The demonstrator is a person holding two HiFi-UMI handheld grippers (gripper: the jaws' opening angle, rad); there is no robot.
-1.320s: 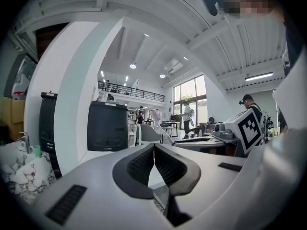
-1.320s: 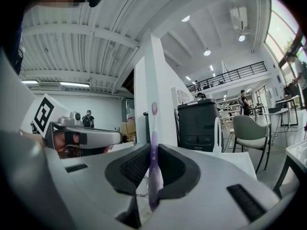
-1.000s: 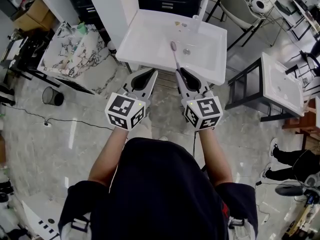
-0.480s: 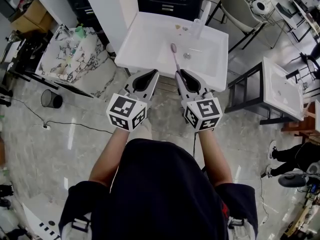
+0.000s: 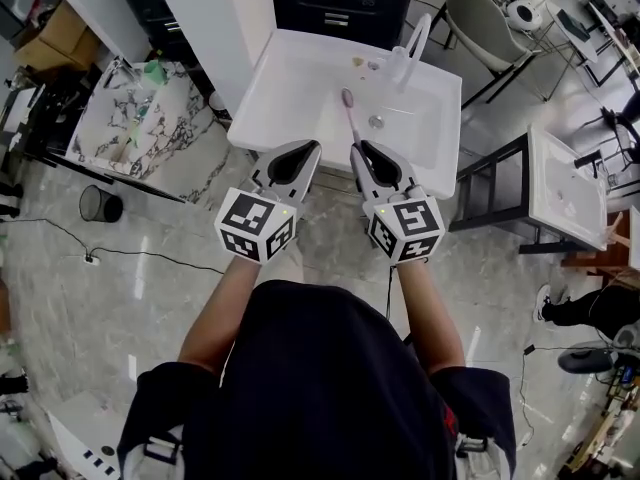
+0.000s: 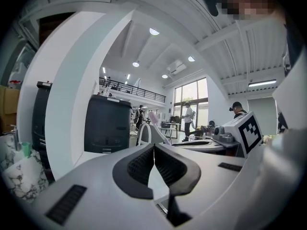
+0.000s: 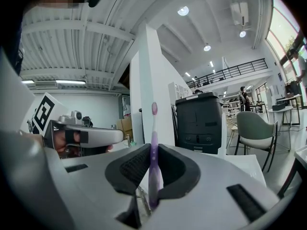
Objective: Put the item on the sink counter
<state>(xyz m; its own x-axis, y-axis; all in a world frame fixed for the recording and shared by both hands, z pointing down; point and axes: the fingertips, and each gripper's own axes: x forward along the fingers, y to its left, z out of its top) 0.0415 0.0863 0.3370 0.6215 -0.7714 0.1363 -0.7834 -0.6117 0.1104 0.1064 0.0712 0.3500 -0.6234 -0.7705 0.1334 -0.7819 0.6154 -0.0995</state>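
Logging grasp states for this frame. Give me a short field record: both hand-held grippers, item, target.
left hand-held gripper: shut, nothing between the jaws
right hand-held gripper: shut on toothbrush
toothbrush: purple, handle clamped between the pads, brush head sticking out past the jaw tips
sink: white, faucet at the back, directly ahead of both grippers
placement: not yet done; toothbrush is in the jaws, not on the sink counter
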